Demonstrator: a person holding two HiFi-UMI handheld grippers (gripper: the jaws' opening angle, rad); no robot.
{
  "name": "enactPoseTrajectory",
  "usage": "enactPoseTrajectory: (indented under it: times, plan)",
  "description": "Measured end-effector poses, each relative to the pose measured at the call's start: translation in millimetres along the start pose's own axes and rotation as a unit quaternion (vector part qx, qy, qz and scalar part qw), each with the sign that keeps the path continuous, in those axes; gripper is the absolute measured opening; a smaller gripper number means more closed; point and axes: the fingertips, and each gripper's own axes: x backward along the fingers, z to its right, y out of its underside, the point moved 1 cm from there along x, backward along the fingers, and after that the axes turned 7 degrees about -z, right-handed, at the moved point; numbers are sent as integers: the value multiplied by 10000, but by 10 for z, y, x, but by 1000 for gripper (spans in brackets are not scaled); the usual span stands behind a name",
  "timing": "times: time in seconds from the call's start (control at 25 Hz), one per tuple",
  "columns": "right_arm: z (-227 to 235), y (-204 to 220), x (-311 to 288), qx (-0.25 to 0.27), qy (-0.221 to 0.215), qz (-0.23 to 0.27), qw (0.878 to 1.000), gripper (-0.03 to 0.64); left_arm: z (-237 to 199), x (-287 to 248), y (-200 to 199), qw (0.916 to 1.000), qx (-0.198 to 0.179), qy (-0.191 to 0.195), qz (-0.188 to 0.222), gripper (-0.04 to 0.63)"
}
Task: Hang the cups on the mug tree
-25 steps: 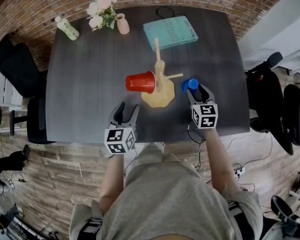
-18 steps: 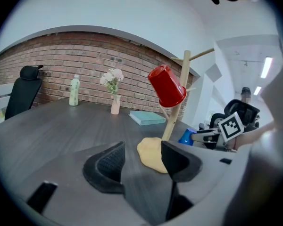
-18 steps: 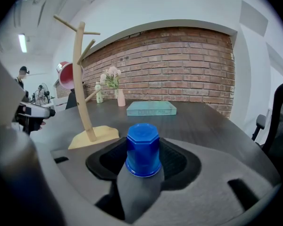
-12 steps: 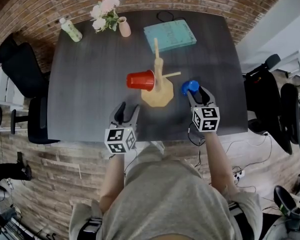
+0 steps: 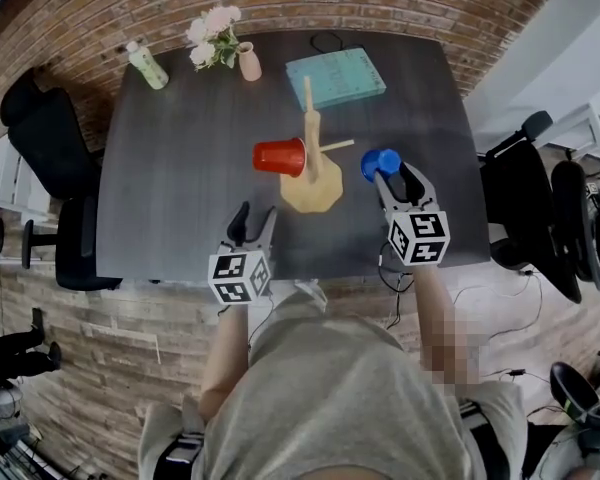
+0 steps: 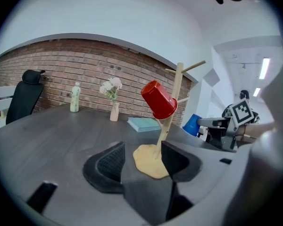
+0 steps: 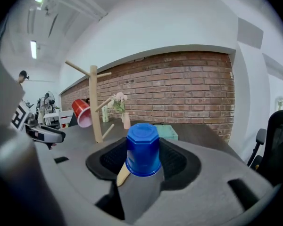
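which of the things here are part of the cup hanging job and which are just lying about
Job: mug tree, red cup hung on it, blue cup in the right gripper.
Lying about: teal book, flower vase, green bottle.

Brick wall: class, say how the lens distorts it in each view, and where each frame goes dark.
Head view: the wall bows round the table, no dark corners. Left gripper view: wall arches strongly, corners black. Right gripper view: same arch and black corners, blue cup sharp.
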Motion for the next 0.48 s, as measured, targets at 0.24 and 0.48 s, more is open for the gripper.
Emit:
enactPoseTrajectory:
  times: [0.24,0.48]
  plan:
    - [-40,-336,160,107,-37,302,9995,209,30,47,-99,9999,-39,19,106,233]
    - [-71,-634,304,177,-40,545,9983,209,49,101,-170,9998,-55,23,195,232]
